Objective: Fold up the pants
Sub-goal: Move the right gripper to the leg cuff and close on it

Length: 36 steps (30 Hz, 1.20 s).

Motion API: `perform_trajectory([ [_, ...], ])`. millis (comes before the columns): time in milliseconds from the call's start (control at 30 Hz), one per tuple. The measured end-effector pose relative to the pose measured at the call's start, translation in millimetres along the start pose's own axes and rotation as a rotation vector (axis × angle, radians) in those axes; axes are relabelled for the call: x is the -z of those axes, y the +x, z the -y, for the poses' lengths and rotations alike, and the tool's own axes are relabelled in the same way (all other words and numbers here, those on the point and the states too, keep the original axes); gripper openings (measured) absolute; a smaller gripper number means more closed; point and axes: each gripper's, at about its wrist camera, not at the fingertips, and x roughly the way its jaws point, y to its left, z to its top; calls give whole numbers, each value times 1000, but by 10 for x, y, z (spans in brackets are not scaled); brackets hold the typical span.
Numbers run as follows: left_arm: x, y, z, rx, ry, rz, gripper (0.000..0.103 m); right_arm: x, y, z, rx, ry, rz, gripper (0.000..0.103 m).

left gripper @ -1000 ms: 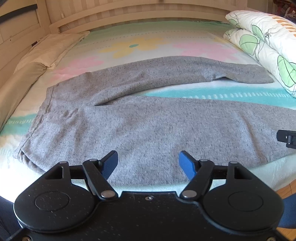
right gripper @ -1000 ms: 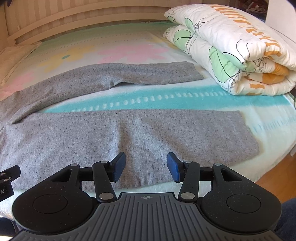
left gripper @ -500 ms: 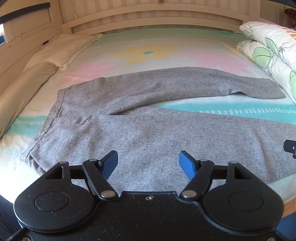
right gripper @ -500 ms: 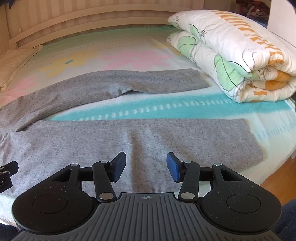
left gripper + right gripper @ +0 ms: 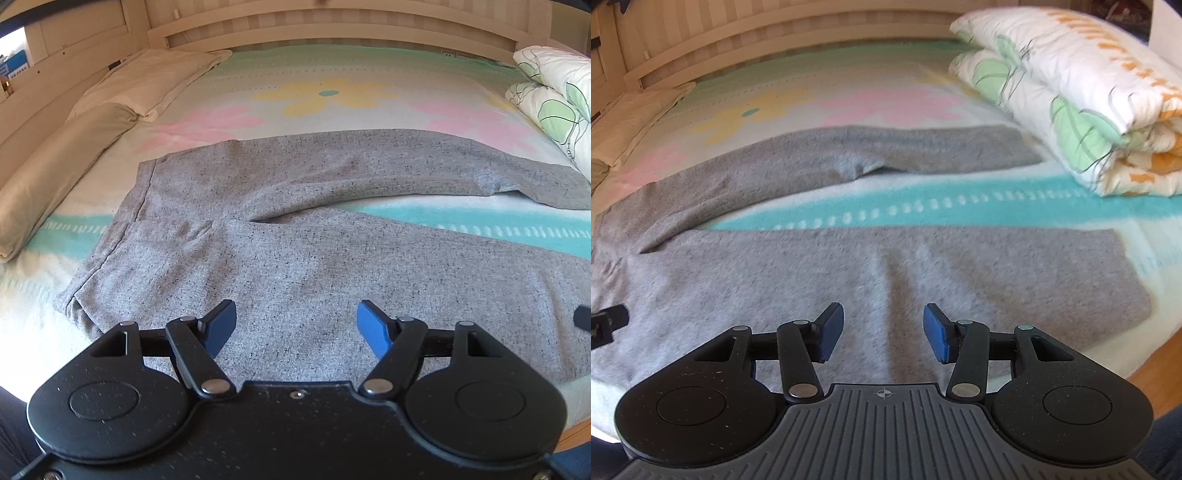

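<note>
Left gripper (image 5: 296, 320): jaws wide apart, nothing between the blue pads (image 5: 221, 325), poised above the near edge of the grey pants (image 5: 295, 236) around the seat and upper thigh, no contact visible. Right gripper (image 5: 883, 328): jaws also apart, though narrower than the left pair, empty, hovering over the near leg (image 5: 923, 266) about halfway along, over a soft lengthwise crease in the cloth.

Pants spread flat on the bed sheet (image 5: 325, 92), a pastel print of yellow and pink flowers with teal bands. Waistband (image 5: 110, 243) to the left in the left wrist view, legs running off to the right. Legs parted in a narrow V: far leg (image 5: 369, 166) angled away with a small kink near its lower part, near leg lying along the bed's front edge, a teal stripe of sheet showing between them. Hem of the near leg (image 5: 1134, 280) close to the right front corner of the mattress.

Folded quilt (image 5: 1071, 92), white with green leaves and orange marks, stacked at the right side of the bed, just beyond the far leg's end. Two beige pillows (image 5: 110, 110) along the left side, well apart from the waistband. Pale wooden headboard (image 5: 332, 29) across the back. Dark tip of the other tool visible at each view's side edge, over the grey cloth.
</note>
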Motion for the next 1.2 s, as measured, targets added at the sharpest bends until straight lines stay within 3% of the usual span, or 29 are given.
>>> perform_trajectory([
  [233,-521,-5,-6,46,52,33,73,-256,64,-19,-40,7,-73,47],
  [367,-921,22,-6,49,62,63,73,-638,109,67,-34,2,-88,47],
  [533,-1354,234,38,21,75,93,73,-1268,322,240,19,-18,-44,46],
  [633,-1525,464,51,2,70,87,70,-1631,558,341,40,-14,-31,44],
  [667,-1556,538,56,-8,70,85,70,-1751,658,389,46,2,-39,40],
  [800,-1624,862,59,-43,74,39,69,-2161,1131,558,40,112,-79,39],
  [900,-1688,1006,69,-9,83,-12,67,-2400,1491,617,49,163,-87,39],
  [1067,-1780,1080,74,-28,89,-2,67,-2631,2019,664,102,253,-83,39],
  [1200,-1808,1173,37,-29,70,-37,67,-2704,2351,727,125,340,-83,39],
])
